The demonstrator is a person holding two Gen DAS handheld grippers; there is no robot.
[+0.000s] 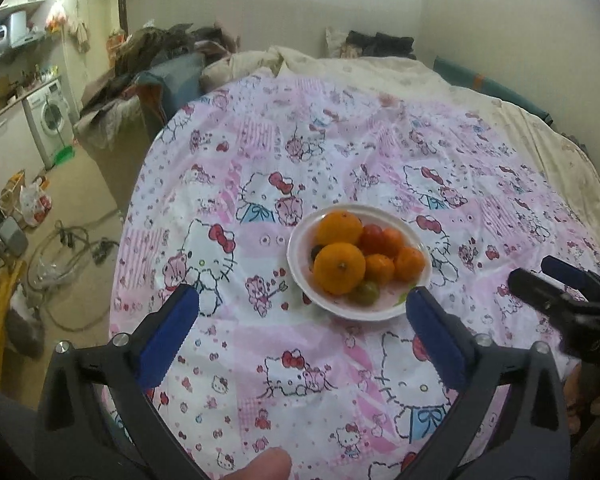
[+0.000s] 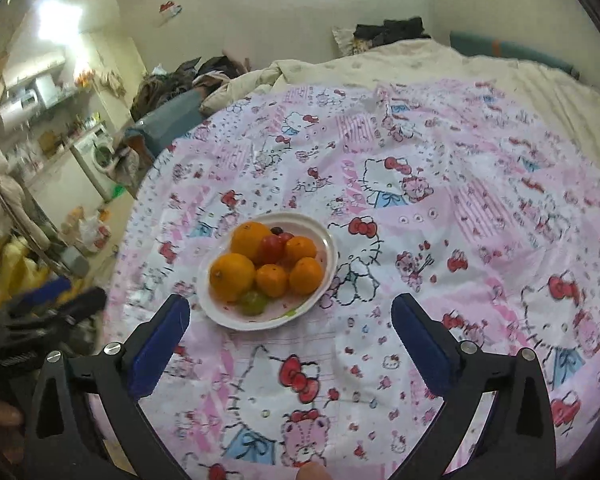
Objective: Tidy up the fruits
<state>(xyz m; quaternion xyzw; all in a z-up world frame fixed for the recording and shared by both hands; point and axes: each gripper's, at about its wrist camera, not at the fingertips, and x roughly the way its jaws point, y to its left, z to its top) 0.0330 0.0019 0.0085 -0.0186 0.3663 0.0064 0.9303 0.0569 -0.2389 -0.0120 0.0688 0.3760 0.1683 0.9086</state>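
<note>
Far left in the left wrist view, a washing machine (image 1: 51, 117) stands under a kitchen counter, with cables (image 1: 66, 248) looped on the floor nearer the bed. Next comes the edge of the pink cartoon-cat bedsheet (image 1: 260, 360), spread over a bed that fills most of both views. The left gripper (image 1: 302, 302) hangs over this sheet with its blue-padded jaws spread wide and nothing between them but cloth; it is released. Just beyond its right finger sits the white plate (image 1: 296, 256), and on it the fruits are heaped together: two large oranges (image 1: 339, 268), one behind the other, three smaller tangerines (image 1: 409, 264) to their right, a red tomato (image 1: 371, 239) in the middle, a green fruit (image 1: 366, 293) at the near rim and a dark one tucked at the left. Farther right, the right gripper (image 1: 540, 276) enters from the frame edge, over the sheet and apart from the plate.

In the right wrist view the plate (image 2: 328, 240) lies left of centre, just past the left finger of the right gripper (image 2: 290, 312), whose jaws also stand wide apart and empty, over bare sheet. A cream quilt (image 2: 420, 60) is bunched along the far side of the bed
</note>
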